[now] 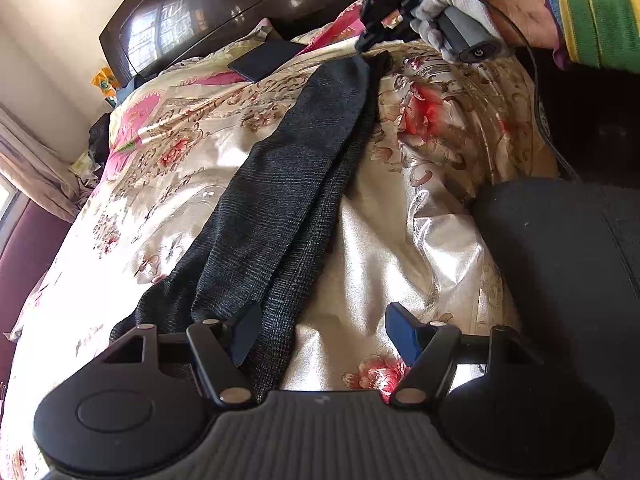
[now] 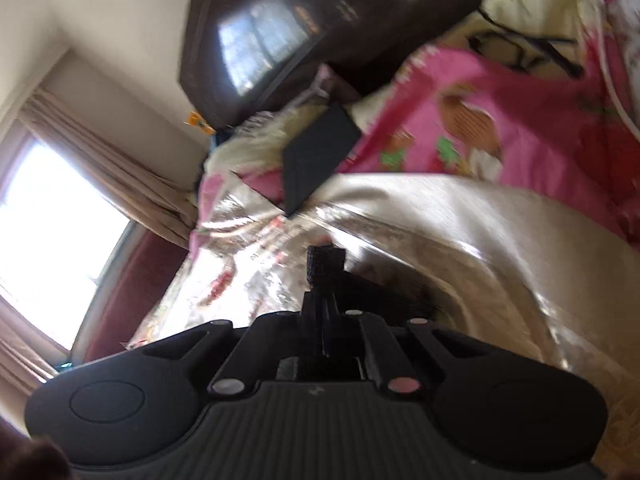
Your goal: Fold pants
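Observation:
Dark grey checked pants [image 1: 288,200] lie lengthwise on a shiny floral bedspread [image 1: 400,248], both legs stacked and running away from me. My left gripper [image 1: 324,324] stands open over their near end, its left finger above the fabric and its right finger above the bedspread. At the far end a gloved hand holds my right gripper [image 1: 368,40] down on the hem. In the right wrist view the right gripper [image 2: 325,264] is shut, with a fold of the pants' dark cloth [image 2: 326,258] pinched between the tips. More of the pants [image 2: 400,292] trails under it.
A flat dark case [image 1: 266,60] lies on the bed near the dark glossy headboard [image 1: 240,0]. Pink patterned bedding [image 2: 500,128] with a pair of glasses [image 2: 520,52] is piled beyond. Black cloth [image 1: 560,260] fills the right side. A bright window with curtains [image 2: 52,232] is at left.

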`<state>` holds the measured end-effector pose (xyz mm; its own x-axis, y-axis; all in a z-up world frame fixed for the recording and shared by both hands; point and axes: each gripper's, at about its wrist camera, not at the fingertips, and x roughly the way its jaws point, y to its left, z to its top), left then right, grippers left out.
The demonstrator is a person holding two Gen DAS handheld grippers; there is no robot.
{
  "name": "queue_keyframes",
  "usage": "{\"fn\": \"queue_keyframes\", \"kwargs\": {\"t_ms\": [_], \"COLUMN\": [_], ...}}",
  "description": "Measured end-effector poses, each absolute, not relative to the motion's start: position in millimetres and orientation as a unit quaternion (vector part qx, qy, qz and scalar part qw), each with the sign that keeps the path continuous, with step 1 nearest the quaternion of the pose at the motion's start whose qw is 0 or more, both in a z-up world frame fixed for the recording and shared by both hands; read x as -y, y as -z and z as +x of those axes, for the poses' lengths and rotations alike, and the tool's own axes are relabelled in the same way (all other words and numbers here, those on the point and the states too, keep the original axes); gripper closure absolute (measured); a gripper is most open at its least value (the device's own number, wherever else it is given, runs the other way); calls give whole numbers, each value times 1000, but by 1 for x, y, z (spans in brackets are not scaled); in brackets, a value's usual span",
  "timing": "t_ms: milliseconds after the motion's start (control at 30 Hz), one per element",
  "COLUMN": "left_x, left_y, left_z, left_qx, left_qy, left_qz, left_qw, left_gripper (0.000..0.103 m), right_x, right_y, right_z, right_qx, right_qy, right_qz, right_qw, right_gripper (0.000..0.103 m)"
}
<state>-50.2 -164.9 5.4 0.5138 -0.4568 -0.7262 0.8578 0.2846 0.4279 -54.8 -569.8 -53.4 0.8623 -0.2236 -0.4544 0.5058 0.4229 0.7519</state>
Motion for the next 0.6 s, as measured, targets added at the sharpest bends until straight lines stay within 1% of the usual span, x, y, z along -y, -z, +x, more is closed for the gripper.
{"fn": "queue_keyframes", "kwargs": {"t_ms": [67, 100, 167, 233, 267, 300, 333, 367, 400, 433, 467, 600], "left_x": [163, 162, 160, 159, 158, 158, 157, 157, 157, 156, 155, 148], "left_y": [-4, -4, -3, -1, -1, -1, 0, 0, -1, -1, -2, -3], "left_z": [-50, -49, -48, -45, -43, -42, -40, -40, -40, -40, -40, -40], "left_qx": [-245, -248, -249, -251, -254, -257, -258, -258, -256, -254, -255, -257], "left_qy": [429, 429, 427, 425, 424, 423, 423, 422, 420, 418, 417, 411], "left_qz": [412, 411, 411, 408, 405, 401, 398, 397, 397, 396, 394, 391], "left_qw": [766, 766, 766, 768, 770, 771, 772, 774, 775, 777, 778, 783], "left_gripper": [21, 21, 21, 21, 21, 21, 21, 21, 21, 21, 21, 21], "right_x": [574, 574, 574, 570, 567, 565, 564, 563, 560, 558, 556, 547], "right_y": [69, 72, 72, 65, 62, 62, 63, 67, 68, 67, 66, 62], "right_z": [-61, -65, -76, -86, -88, -89, -87, -83, -79, -74, -67, -55], "right_qx": [-153, -151, -141, -142, -145, -150, -158, -168, -169, -171, -179, -178], "right_qy": [232, 237, 228, 231, 233, 232, 227, 214, 211, 215, 220, 198], "right_qz": [504, 511, 530, 524, 517, 515, 520, 535, 535, 526, 516, 520], "right_qw": [818, 812, 805, 808, 811, 812, 808, 800, 801, 805, 808, 812], "right_gripper": [98, 95, 93, 93, 90, 81, 74, 63, 57, 55, 51, 51]}}
